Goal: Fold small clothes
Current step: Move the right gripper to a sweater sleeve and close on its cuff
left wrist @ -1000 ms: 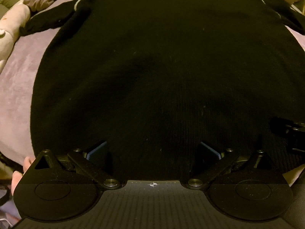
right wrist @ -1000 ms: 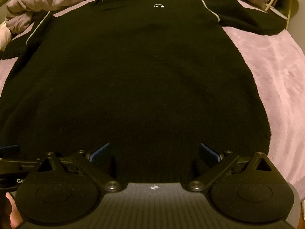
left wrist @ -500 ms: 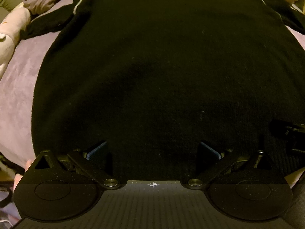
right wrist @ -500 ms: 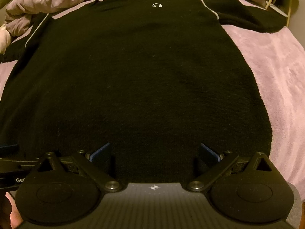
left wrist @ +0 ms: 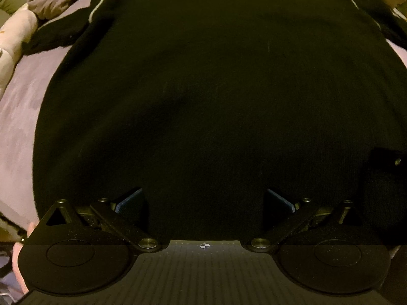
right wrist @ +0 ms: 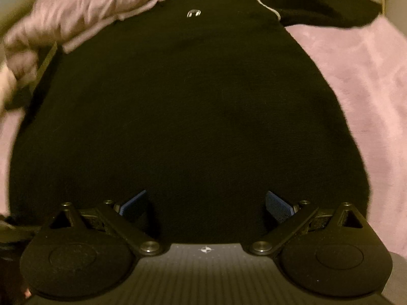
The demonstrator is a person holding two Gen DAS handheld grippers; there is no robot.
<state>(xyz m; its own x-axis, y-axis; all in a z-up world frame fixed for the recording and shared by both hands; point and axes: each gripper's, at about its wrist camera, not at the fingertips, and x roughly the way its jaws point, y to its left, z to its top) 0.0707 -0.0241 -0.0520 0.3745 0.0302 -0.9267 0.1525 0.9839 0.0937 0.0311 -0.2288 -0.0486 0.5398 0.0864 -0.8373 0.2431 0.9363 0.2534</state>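
Presently listed: one black sweater (left wrist: pixel 203 81), knit, spread flat and face-up on a mauve bedcover (right wrist: pixel 356 81), filling the middle of both views, hem at the lower edge, collar toward the top. White piping on the shoulder seams; small white logo (right wrist: pixel 193 13) high on the chest. Sleeves lie out at upper left and upper right. Handling, by judgement: soft, limp, light to middling in weight, not slippery, not fragile; it should sag and drag if lifted by one point, so hold is best taken at the hem corners or side seams, both layers pinched together. Left gripper (left wrist: pixel 203 200): jaws spread wide, holding nothing, poised over the hem; contact with the knit cannot be told. Right gripper (right wrist: pixel 206 203): likewise spread wide and empty, over the hem, bedcover to its right.
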